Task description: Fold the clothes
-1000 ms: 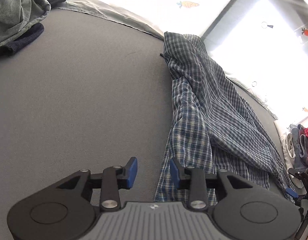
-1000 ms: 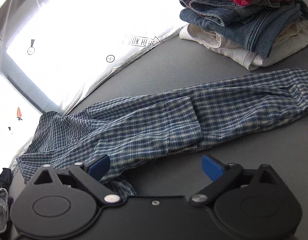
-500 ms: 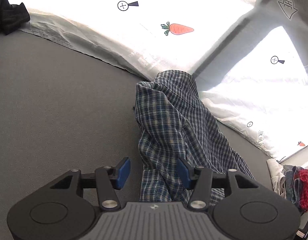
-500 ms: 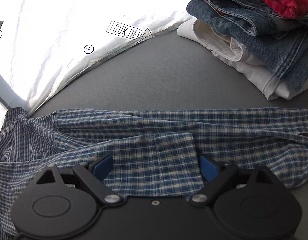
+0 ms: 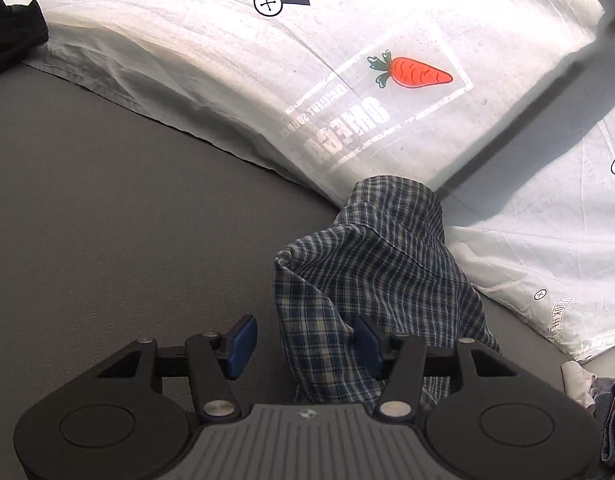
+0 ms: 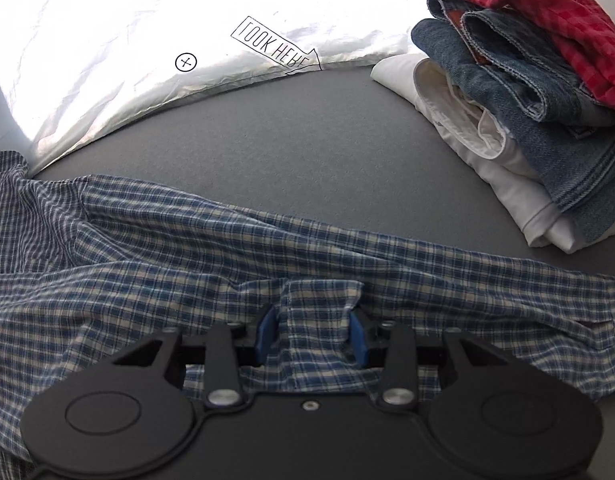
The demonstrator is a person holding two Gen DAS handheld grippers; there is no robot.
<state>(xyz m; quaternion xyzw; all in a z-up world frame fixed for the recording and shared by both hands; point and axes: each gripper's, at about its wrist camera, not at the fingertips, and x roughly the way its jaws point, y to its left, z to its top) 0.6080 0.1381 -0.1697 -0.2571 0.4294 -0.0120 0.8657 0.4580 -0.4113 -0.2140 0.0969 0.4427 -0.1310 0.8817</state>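
Note:
A blue-and-white plaid shirt [image 6: 187, 264] lies stretched across the grey surface [image 6: 267, 152]. My right gripper [image 6: 311, 336] is low on its middle, jaws closing, and both blue pads press a bunched fold of the cloth. In the left wrist view the shirt's end [image 5: 379, 264] rises in a hump against the white sheet. My left gripper [image 5: 305, 346] straddles the edge of that end with its jaws closing. Its right pad sits against the cloth, while the left pad [image 5: 241, 346] stands clear of it over bare grey surface.
A stack of folded clothes [image 6: 527, 120], red on denim on white, sits at the right. A white printed sheet [image 5: 347, 80] borders the far side of the grey surface [image 5: 107, 240]. A dark garment [image 5: 11, 40] lies at the far left corner.
My left gripper travelled along the shirt to its far end by the white sheet. My right gripper came down on the shirt's middle, and its wide jaws closed on a fold.

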